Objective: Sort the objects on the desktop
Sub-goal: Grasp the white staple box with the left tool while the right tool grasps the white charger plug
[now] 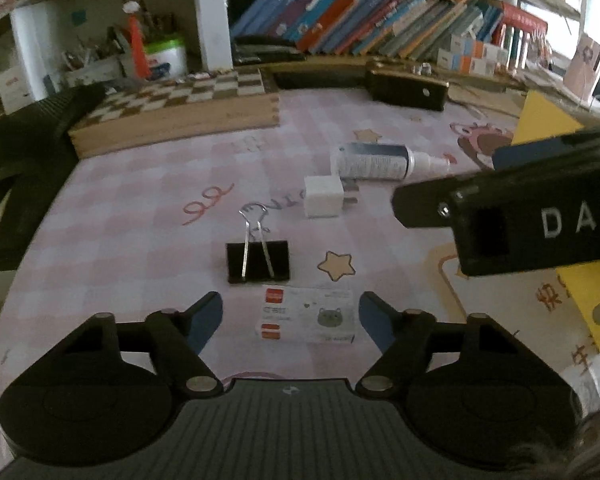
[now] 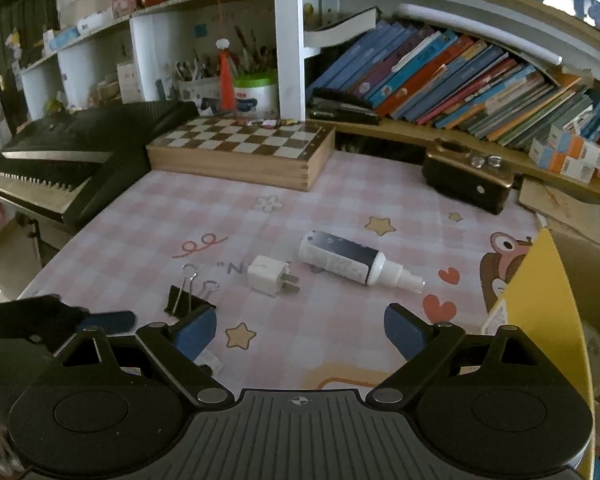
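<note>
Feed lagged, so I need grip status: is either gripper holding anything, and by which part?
Nothing is held. The left gripper straddles the small eraser box, its fingers clear of it. The right gripper is open over bare tablecloth.

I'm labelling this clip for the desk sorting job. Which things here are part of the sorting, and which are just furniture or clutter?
To sort, probably:
small white box, between the left gripper's open fingers
binder clip
white charger plug
spray bottle
yellow bin, likely the destination

Just lying about:
chessboard box
keyboard
shelf books
</note>
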`<state>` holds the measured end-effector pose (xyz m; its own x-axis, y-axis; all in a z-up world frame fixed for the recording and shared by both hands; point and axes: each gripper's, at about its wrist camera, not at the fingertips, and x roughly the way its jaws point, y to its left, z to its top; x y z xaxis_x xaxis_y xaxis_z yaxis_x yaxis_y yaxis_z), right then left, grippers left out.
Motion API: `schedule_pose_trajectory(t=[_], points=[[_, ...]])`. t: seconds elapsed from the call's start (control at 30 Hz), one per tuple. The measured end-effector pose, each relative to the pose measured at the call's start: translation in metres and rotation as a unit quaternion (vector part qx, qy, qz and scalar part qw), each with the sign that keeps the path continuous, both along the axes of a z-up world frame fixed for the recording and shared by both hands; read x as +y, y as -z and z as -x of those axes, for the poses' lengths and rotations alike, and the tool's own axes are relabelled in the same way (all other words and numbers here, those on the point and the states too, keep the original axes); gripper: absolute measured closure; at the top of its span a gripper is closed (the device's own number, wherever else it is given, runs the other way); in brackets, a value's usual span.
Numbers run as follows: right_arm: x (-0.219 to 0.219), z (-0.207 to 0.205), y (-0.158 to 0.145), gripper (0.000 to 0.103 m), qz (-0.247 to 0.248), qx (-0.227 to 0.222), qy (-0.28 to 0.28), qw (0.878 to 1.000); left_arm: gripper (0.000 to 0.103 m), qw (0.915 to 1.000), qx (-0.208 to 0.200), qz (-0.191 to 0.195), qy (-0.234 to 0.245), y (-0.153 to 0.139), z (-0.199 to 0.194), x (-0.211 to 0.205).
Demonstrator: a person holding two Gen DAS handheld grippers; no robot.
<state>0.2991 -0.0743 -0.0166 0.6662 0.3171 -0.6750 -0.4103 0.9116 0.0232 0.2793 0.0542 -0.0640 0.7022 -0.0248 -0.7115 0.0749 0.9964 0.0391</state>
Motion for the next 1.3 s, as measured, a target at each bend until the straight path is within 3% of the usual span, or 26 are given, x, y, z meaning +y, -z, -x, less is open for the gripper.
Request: schedule_pose_trajectory(t=[0.23, 0.43, 0.67, 0.9, 0.97, 1.0, 1.3], points=[[0.007, -0.016, 0.010, 0.010, -0.006, 0.023, -0.006, 1.000, 0.052, 0.9998, 0.013, 0.010, 0.014, 0.008, -0.004, -0.002], [0.022, -0.033, 0.019, 0.012, -0.014, 0.036, -0.007, 0.999, 0.053, 0.9989, 0.020, 0.040, -0.012, 0.001, 0.001, 0.014], [0.035, -0.057, 0.036, 0.035, -0.029, 0.050, 0.023, 0.998, 0.053, 0.9962, 0.004, 0.045, -0.074, -0.018, 0.024, 0.047], [0.047, -0.069, 0.055, 0.039, -0.035, 0.058, 0.029, 0.997, 0.053, 0.9923, 0.009, 0.041, -0.116, -0.027, 0.046, 0.063], [0.049, -0.070, 0.058, 0.055, -0.033, 0.057, 0.030, 0.997, 0.053, 0.9922, 0.007, 0.039, -0.119, -0.030, 0.049, 0.064], [0.049, -0.070, 0.059, 0.058, -0.031, 0.050, 0.030, 0.998, 0.053, 0.9921, 0.007, 0.039, -0.119, -0.030, 0.049, 0.065], [0.036, -0.057, 0.038, 0.058, -0.045, 0.012, 0.015, 0.999, 0.053, 0.9932, -0.022, 0.049, -0.103, -0.042, 0.049, 0.061]])
